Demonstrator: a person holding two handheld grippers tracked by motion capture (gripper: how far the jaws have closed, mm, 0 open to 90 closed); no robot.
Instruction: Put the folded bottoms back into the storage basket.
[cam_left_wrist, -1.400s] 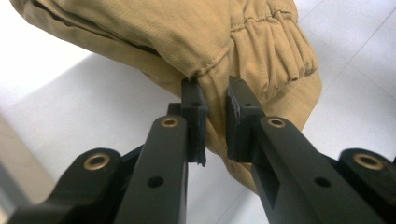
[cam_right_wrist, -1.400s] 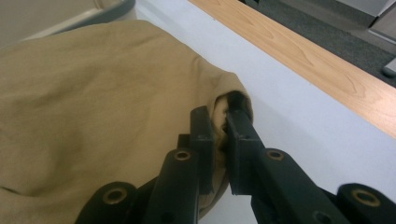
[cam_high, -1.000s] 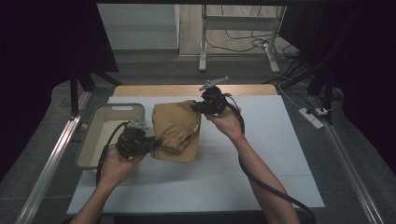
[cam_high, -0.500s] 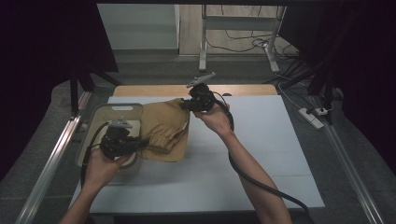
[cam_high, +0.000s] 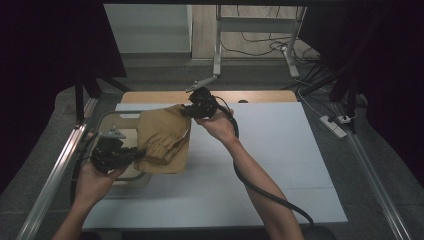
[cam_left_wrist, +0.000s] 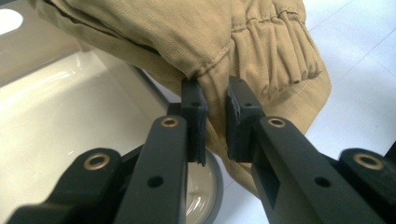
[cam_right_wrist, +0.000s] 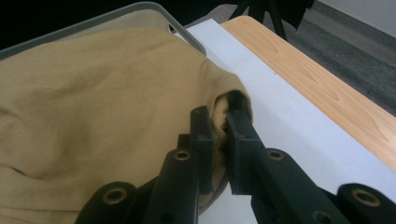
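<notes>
Since the earlier frame we have carried the folded tan cloth garment with an elastic-gathered hem (cam_high: 164, 137) leftward, so that it now hangs partly over the shallow grey-rimmed rectangular plastic bin (cam_high: 107, 118) at the left of the white-covered table (cam_high: 280, 165).

Left gripper (cam_left_wrist: 215, 119): fingers nearly closed, pinching a fold of the garment beside its gathered hem; held at the bin's near edge.

Right gripper (cam_right_wrist: 219, 140): fingers nearly closed on a bunched corner of the garment, at the far side, over the table just beside the bin's corner.

Garment: lifted between both grippers, spanning the bin's right rim, its right part above the table.

Bin: cream interior (cam_left_wrist: 70, 135), bare where the left gripper view shows it below the cloth.
</notes>
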